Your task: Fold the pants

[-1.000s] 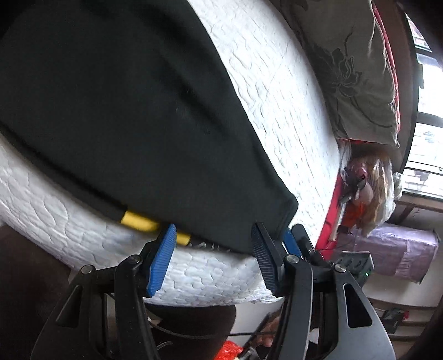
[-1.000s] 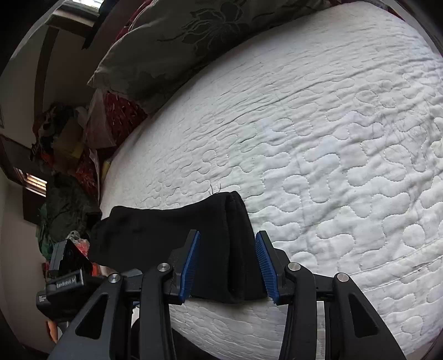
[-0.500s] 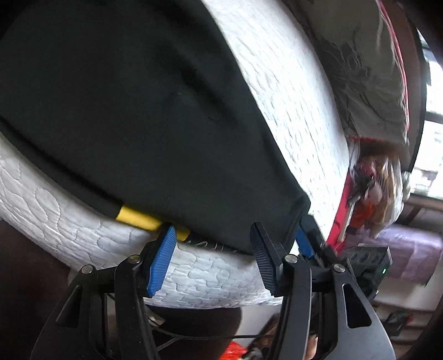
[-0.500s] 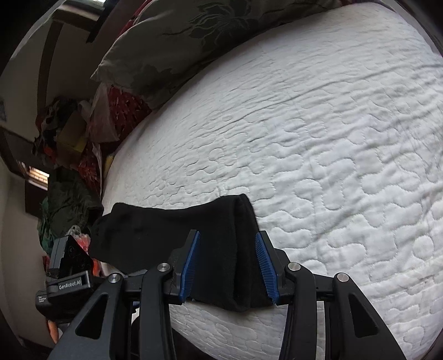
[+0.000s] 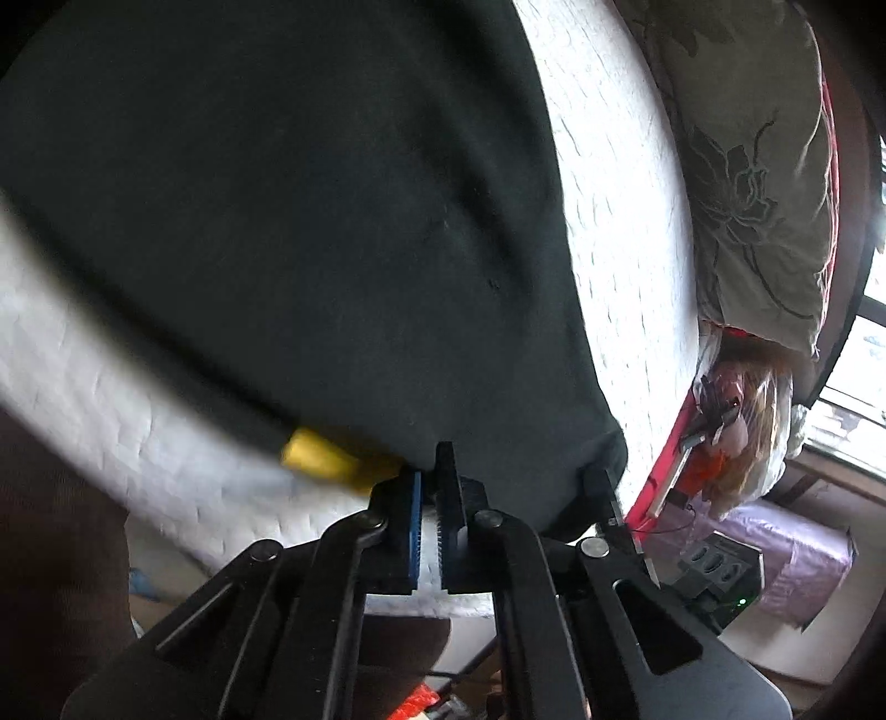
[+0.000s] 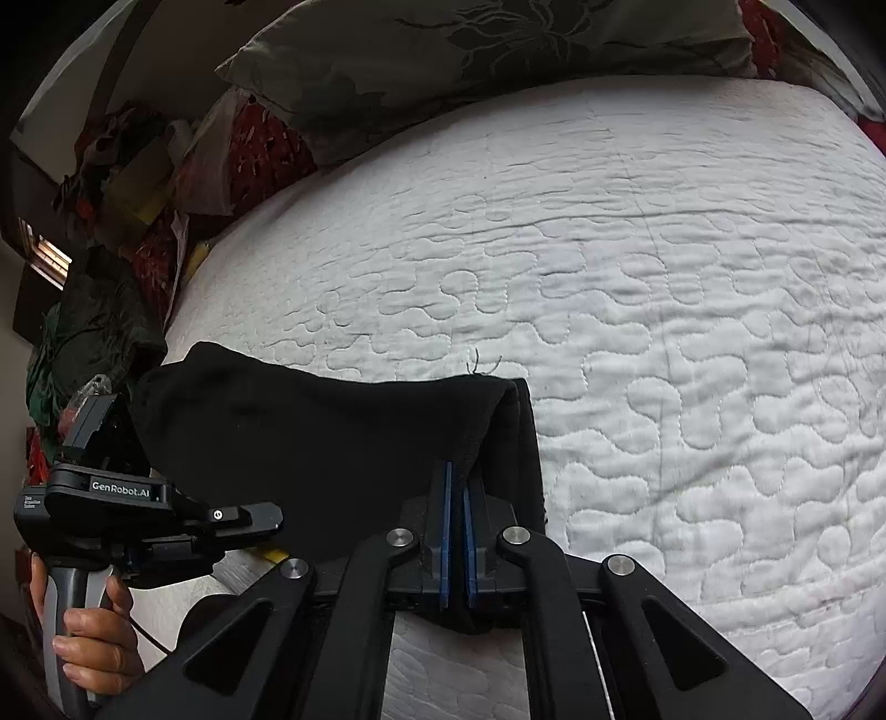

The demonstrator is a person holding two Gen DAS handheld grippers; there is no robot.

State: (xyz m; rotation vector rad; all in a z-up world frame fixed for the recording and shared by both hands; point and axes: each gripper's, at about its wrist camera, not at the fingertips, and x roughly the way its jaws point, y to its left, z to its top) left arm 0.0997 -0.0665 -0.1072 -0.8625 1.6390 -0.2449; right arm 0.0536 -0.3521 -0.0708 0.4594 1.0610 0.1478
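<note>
Black pants (image 5: 310, 221) lie on a white quilted mattress (image 6: 692, 332), with a yellow patch (image 5: 321, 457) at their near edge. My left gripper (image 5: 431, 482) is shut on the pants' near edge, just right of the yellow patch. In the right wrist view the pants (image 6: 332, 443) show as a folded dark strip at the mattress's near edge. My right gripper (image 6: 457, 498) is shut on their folded end. The left gripper (image 6: 127, 498) and the hand holding it show at the left of that view.
A grey floral pillow (image 6: 470, 50) lies at the far side of the mattress, also in the left wrist view (image 5: 758, 183). Clutter of bags and clothes (image 6: 111, 183) stands beside the bed, and a purple covered box (image 5: 797, 559) sits on the floor.
Both grippers were open around the pants' edge; both have now closed on the fabric. The left gripper's view has shifted closer to the pants.
</note>
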